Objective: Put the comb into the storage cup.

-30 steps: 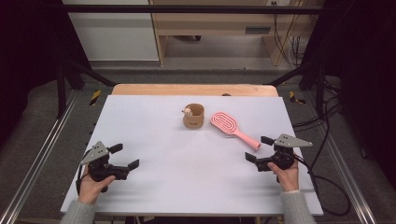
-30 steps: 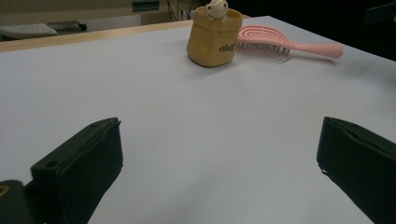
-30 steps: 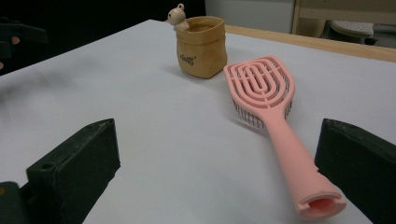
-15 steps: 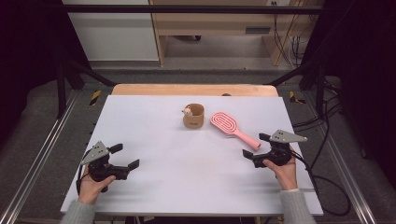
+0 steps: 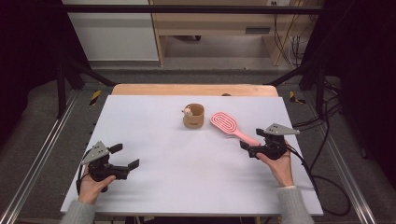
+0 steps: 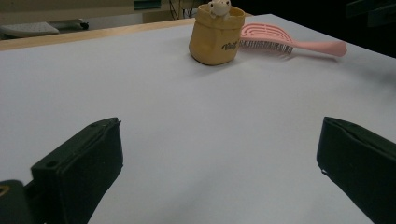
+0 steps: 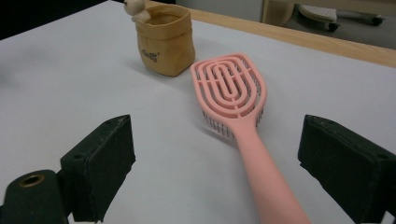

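A pink hairbrush (image 5: 227,125) lies bristles down right of the table's middle, its handle (image 7: 266,177) pointing toward my right gripper (image 5: 252,140). That gripper (image 7: 219,170) is open, and its jaws have just been closing a little. The handle's end lies between them and neither pad touches it. A tan fabric pouch (image 5: 194,116) with a small pale toy at its rim stands upright just left of the brush head (image 7: 231,86). My left gripper (image 5: 124,156) rests low at the near left, open with nothing between its jaws (image 6: 215,172). From there the pouch (image 6: 216,35) and the brush (image 6: 280,42) stand far ahead.
The white table top (image 5: 187,158) ends in a wooden strip (image 5: 194,89) at the back. Metal frame rails (image 5: 42,154) run along both sides. Cables (image 5: 322,172) trail off the right edge onto the grey floor.
My right gripper has moved forward and left toward the brush, and the handle's end now lies between its jaws. The left gripper, pouch and brush have stayed put.
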Demonstrator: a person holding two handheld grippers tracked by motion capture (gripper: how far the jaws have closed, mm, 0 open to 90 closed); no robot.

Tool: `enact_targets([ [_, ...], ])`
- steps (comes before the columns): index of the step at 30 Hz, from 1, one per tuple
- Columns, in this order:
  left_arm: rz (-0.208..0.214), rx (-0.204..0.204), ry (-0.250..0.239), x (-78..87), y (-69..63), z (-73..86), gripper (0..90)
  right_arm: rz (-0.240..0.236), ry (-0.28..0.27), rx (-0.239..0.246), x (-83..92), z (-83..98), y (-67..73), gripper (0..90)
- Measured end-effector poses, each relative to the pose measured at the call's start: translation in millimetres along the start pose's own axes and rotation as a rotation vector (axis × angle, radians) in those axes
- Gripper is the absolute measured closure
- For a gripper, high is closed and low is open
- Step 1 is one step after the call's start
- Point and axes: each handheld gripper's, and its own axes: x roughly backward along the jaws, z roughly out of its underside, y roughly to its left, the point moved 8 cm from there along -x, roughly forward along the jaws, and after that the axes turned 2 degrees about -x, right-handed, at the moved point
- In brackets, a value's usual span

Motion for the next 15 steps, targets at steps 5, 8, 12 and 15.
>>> enact_targets([
  [5,-0.002,0.000,0.002,-0.4,0.2,0.4,0.3,0.045,0.010,-0.008,-4.7,0.3,-7.5,20.2],
  [8,-0.003,0.000,0.002,-0.4,0.3,0.4,0.4,0.051,0.014,-0.011,-5.9,0.1,-9.8,24.3],
  [12,-0.003,-0.001,0.003,-0.6,0.3,0.6,0.4,0.069,0.019,-0.010,-9.1,-1.6,-13.9,34.8],
  [15,-0.003,-0.001,0.003,-0.5,0.4,0.7,0.4,0.077,0.031,-0.008,-12.0,-1.4,-16.1,40.6],
])
